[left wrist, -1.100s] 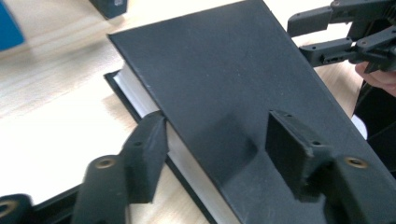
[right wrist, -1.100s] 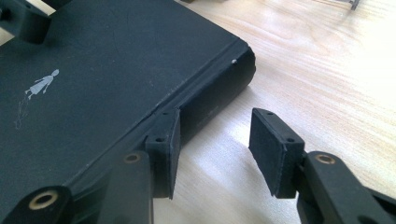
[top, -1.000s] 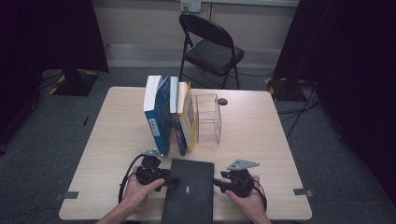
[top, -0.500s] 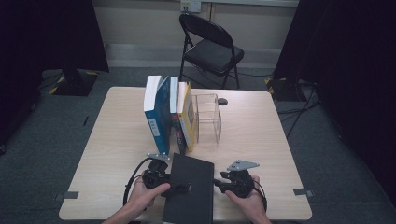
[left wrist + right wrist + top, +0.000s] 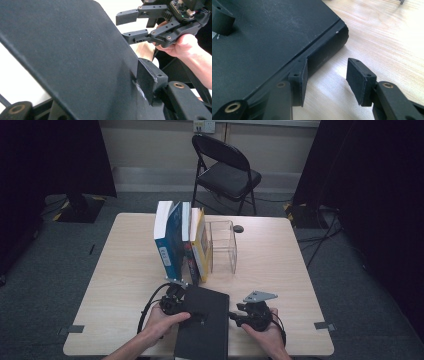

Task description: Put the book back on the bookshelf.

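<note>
1. The table (image 5: 120, 285) stands in the middle of the room, and a chair (image 5: 227, 172) stands behind its far edge.
2. 3 books (image 5: 182, 242) stand upright side by side at the middle of the table.
3. A clear box (image 5: 222, 247) stands just right of the books.
4. A flat book (image 5: 202, 322) lies at the near edge, in front of the standing books.
5. The left gripper (image 5: 187, 307) is at the flat book's left side, and the right gripper (image 5: 234, 316) is at its right side.
</note>
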